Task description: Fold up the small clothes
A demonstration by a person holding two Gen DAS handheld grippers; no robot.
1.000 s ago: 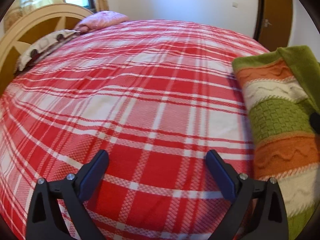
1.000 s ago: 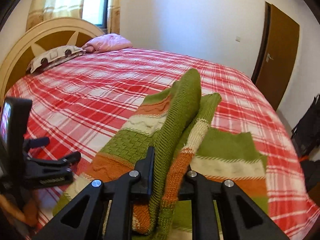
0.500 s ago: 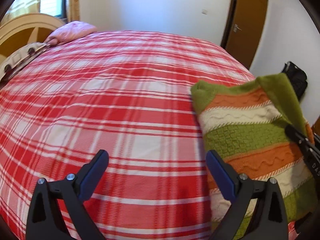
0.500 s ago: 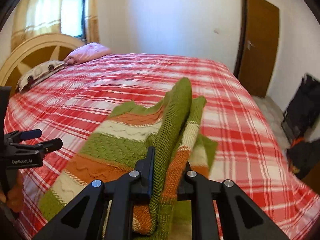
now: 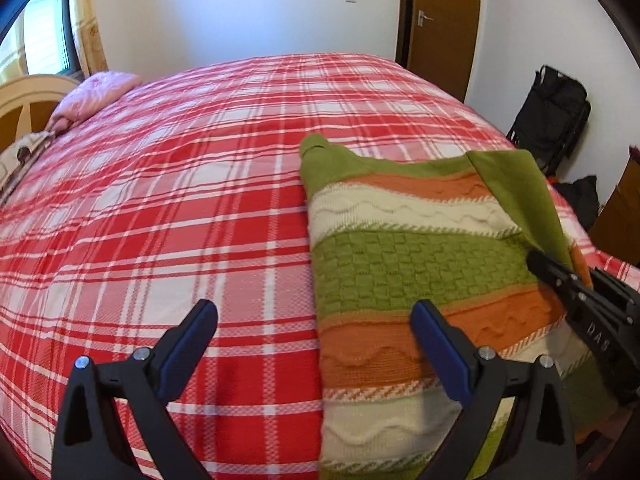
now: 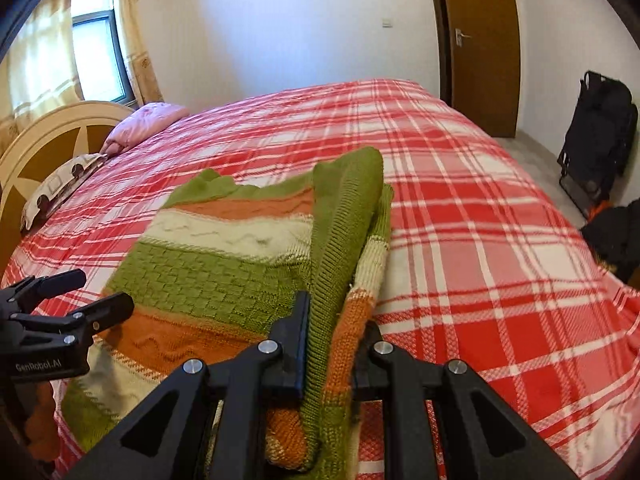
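A knitted sweater with green, orange and cream stripes (image 5: 416, 264) lies on the red plaid bed; it also shows in the right wrist view (image 6: 224, 264). My right gripper (image 6: 332, 324) is shut on a bunched fold of the sweater's right edge and holds it raised over the garment; it enters the left wrist view from the right (image 5: 588, 300). My left gripper (image 5: 316, 344) is open and empty, low over the sweater's left edge, with one finger over the knit and the other over the bedspread. It shows at the left of the right wrist view (image 6: 72, 300).
The red and white plaid bedspread (image 5: 168, 216) covers the whole bed. A pink pillow (image 6: 148, 120) and a patterned pillow (image 6: 60, 188) lie by the cream headboard (image 6: 44, 136). A brown door (image 6: 480, 40) and black bags (image 6: 600, 136) stand on the right.
My left gripper has swung right, from open bedspread to the sweater's left edge. My right gripper has carried the held fold leftwards over the sweater body.
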